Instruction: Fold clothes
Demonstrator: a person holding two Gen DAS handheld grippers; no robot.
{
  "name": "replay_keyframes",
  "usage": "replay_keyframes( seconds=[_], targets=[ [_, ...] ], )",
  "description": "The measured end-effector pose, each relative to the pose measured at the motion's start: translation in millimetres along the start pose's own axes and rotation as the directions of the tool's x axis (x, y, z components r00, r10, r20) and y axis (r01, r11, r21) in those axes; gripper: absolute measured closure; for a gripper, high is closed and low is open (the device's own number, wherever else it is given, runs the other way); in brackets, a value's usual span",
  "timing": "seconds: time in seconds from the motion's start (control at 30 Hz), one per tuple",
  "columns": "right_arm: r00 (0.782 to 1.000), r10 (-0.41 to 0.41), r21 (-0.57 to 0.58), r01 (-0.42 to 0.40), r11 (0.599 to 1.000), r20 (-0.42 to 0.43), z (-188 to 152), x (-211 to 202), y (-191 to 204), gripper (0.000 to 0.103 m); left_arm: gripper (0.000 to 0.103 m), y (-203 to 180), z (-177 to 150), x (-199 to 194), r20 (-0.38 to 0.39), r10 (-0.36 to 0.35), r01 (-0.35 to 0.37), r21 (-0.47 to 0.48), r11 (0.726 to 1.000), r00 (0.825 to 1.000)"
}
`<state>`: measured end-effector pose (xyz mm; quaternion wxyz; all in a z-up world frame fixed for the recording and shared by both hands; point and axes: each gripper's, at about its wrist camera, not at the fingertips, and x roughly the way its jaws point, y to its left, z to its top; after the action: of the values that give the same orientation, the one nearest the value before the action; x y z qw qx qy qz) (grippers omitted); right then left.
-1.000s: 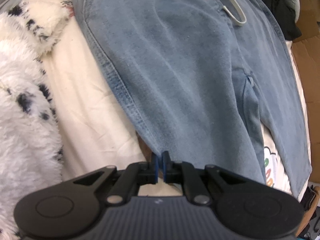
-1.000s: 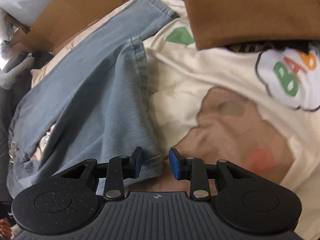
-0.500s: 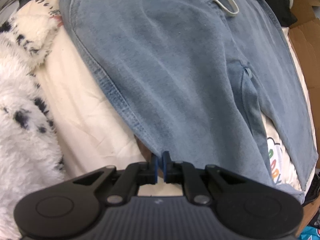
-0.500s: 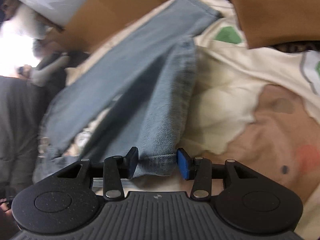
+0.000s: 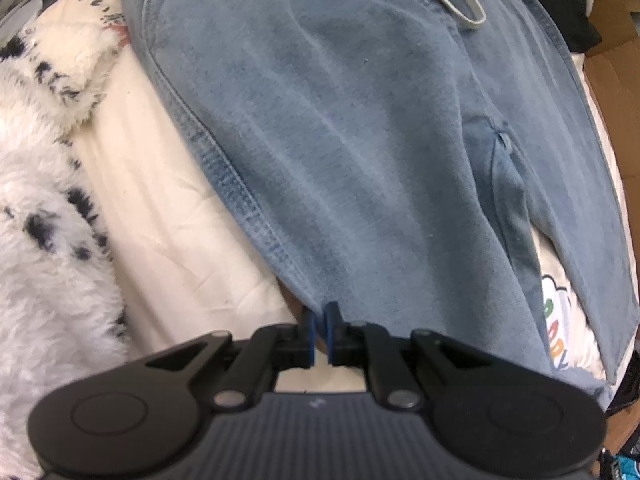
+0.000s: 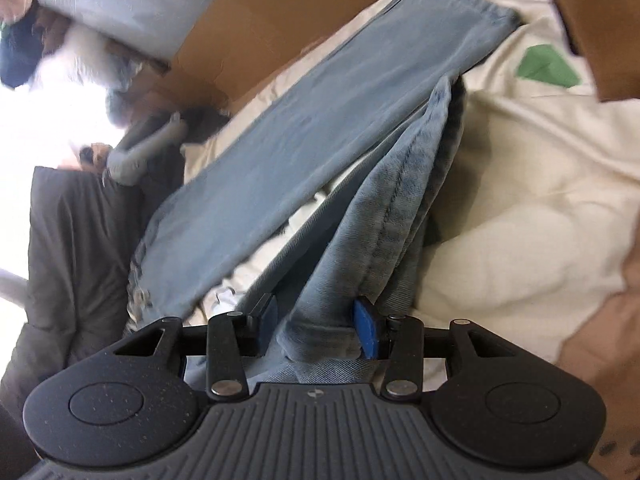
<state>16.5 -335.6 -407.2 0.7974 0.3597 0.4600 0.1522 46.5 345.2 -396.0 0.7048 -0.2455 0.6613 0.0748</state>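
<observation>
Now our left gripper (image 5: 320, 334) pinches the jeans (image 5: 380, 140) hem at six o'clock; our right gripper (image 6: 316, 330), jaws spread, straddles a leg cuff.

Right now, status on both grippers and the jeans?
Left gripper shut on jeans edge. Right gripper half open, hem bunched between. Nothing blocking.

Room and obstacles around the jeans (image 5: 360, 140)

Left of the jeans: a bare strip of cream sheet (image 5: 168, 216), open for passing, hemmed on its far side by a fluffy spotted blanket (image 5: 44, 184). Past the jeans' top edge: dark clothes (image 5: 560, 8) and cardboard (image 5: 612, 64), crowded. Right of the jeans' leg (image 6: 304, 152): open cream sheet, bounded by a brown cloth (image 6: 600, 28) above. Behind that leg: cardboard, tight.
</observation>
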Motion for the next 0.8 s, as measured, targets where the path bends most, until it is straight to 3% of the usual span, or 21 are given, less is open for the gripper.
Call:
replay_keyframes(
  seconds=[0.17, 0.27, 0.37, 0.57, 0.67, 0.8],
  targets=[
    [0.998, 0.043, -0.061, -0.045, 0.997, -0.037, 8, 21, 25, 0.058, 0.097, 5, 0, 2, -0.005, -0.002, 0.002, 0.005, 1.000, 1.000],
    [0.998, -0.004, -0.060, 0.000, 0.998, -0.062, 8, 29, 31, 0.058, 0.097, 8, -1, 4, -0.004, -0.003, 0.003, 0.001, 1.000, 1.000],
    [0.996, -0.026, -0.006, 0.026, 1.000, -0.079, 4, 30, 24, 0.058, 0.097, 13, -2, 4, -0.004, -0.010, 0.010, 0.000, 1.000, 1.000],
    [0.996, 0.020, 0.117, -0.010, 0.993, -0.084, -3, 31, 14, 0.057, 0.097, 22, -3, 5, -0.004, -0.026, 0.026, 0.001, 1.000, 1.000],
    [0.996, 0.049, 0.206, -0.034, 0.978, -0.070, -3, 37, 10, 0.047, 0.097, 26, -5, 5, -0.004, -0.032, 0.032, -0.001, 0.999, 0.999],
    [0.996, 0.060, 0.293, -0.038, 0.955, -0.064, -5, 48, 2, 0.047, 0.097, 32, -7, 5, -0.002, -0.038, 0.038, -0.006, 0.999, 0.999]
  ],
)
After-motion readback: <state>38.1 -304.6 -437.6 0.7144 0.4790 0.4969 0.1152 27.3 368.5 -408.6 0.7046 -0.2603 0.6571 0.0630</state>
